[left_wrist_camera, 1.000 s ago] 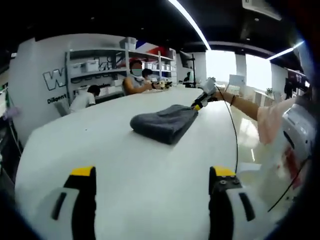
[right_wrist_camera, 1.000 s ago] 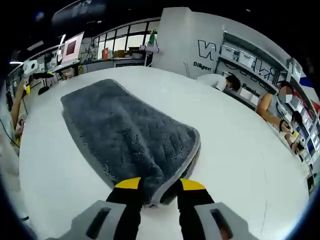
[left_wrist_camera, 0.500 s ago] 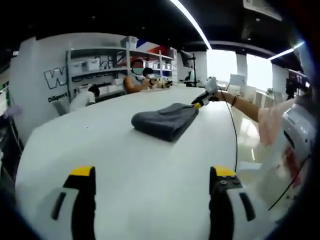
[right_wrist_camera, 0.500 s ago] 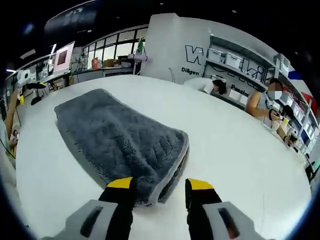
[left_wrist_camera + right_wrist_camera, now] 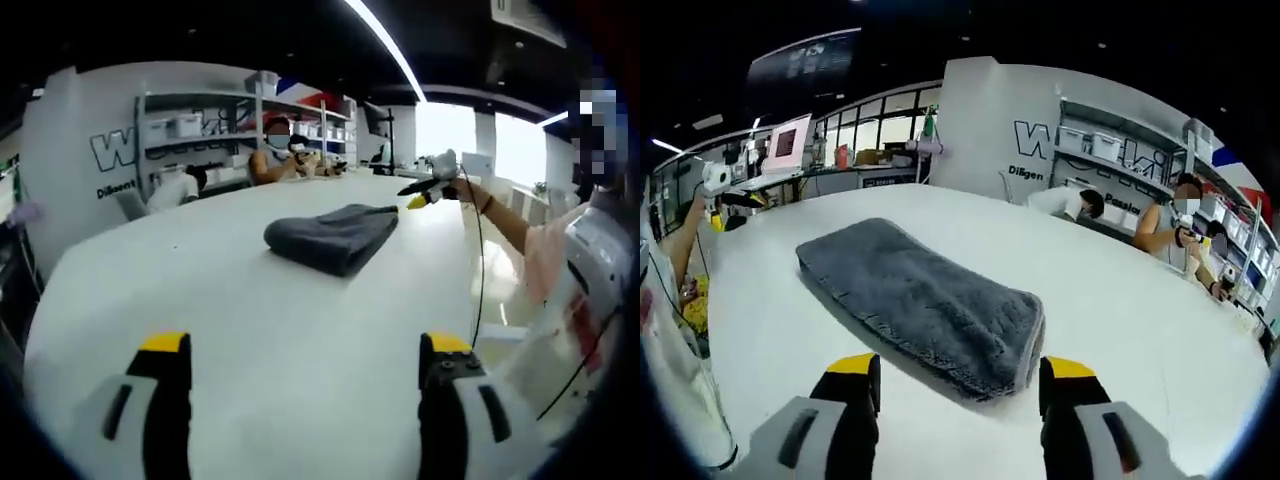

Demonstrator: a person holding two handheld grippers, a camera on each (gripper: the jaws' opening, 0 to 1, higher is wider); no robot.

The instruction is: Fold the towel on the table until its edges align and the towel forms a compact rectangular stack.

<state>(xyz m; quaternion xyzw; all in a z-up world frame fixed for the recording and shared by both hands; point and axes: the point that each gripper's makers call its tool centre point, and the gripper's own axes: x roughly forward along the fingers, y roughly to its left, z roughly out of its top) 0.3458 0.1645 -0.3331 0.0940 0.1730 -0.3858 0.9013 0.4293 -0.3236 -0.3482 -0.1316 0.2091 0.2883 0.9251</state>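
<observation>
The big white table [image 5: 1140,330] takes up most of both views, and out on its open top lies the grey towel [image 5: 925,305], folded over into a long flat pad with a doubled, rounded end nearest the right gripper [image 5: 958,385]. That gripper hangs just short of the fold, yellow-tipped jaws spread wide and holding nothing, the towel's near end sitting between and beyond them without touching. In the left gripper view the same towel [image 5: 333,235] sits well out across the table, and the left gripper [image 5: 305,355] hovers low over bare tabletop, jaws wide apart and empty; the right gripper [image 5: 425,190] shows there too, raised off the towel's far end at the end of an outstretched arm [image 5: 500,215]. By the look of it, one fold is laid and released, and this is the check-and-reset beat. The pad reads as long rather than compact, so I judge another fold may be wanted: pinch an end through both layers, carry it over to the opposite end, and square the edges. The risk is the thick pile springing open or the layers sliding askew. Around the table: shelving with storage boxes [image 5: 190,130] against a lettered wall, people seated at the far side [image 5: 1170,225], and bright windows [image 5: 465,135].
</observation>
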